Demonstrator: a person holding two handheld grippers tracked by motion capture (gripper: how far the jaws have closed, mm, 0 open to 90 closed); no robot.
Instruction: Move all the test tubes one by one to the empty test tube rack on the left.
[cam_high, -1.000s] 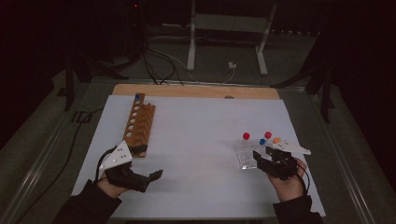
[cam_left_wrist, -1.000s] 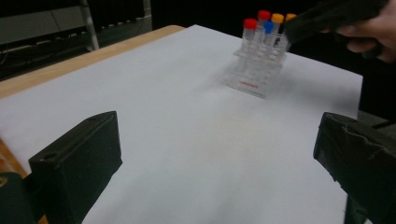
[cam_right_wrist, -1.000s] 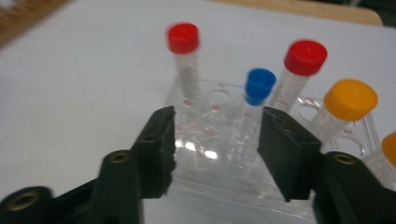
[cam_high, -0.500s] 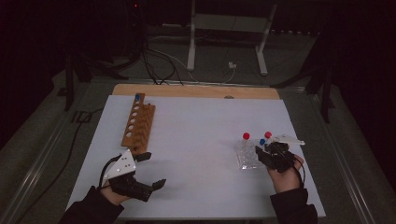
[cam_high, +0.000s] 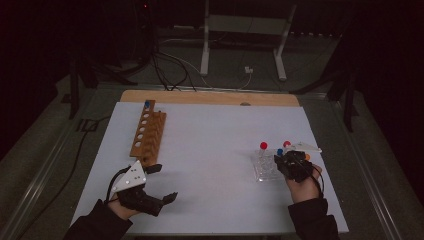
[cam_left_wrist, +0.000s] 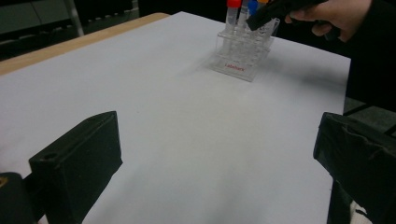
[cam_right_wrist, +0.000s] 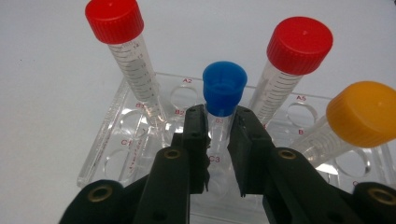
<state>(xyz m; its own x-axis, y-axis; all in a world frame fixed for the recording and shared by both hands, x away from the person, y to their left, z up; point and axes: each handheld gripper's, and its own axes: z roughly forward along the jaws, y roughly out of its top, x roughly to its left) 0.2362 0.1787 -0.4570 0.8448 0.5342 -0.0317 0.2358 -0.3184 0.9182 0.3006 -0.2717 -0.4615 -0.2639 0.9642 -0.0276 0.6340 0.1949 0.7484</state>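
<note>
Working at the white surface (cam_high: 210, 165), you have its wooden far edge ahead of you. The wooden rack (cam_high: 148, 133) lies on the left part, reaching away from you, with one blue-capped tube standing in its far end. The clear plastic rack (cam_high: 265, 167) sits on the right part, well apart from the wooden one; in the left gripper view it shows far off, at the top (cam_left_wrist: 243, 58).

Your left gripper (cam_high: 162, 182) rests low near the front left corner, just short of the wooden rack's near end. Its jaws stand wide apart, released, with bare surface between them.

Your right gripper (cam_right_wrist: 218, 140) is at the clear rack, its jaws having just been closing. They are now clenched on the blue-capped tube (cam_right_wrist: 223, 100), pressing its clear body from both sides just below the cap. That tube stands upright in the clear rack, in the middle of the group.

Around it stand three more tubes: a red-capped tube (cam_right_wrist: 125, 56) tilted at the back left, another red-capped tube (cam_right_wrist: 289, 60) at the back right, and an orange-capped tube (cam_right_wrist: 355, 119) leaning at the right.
</note>
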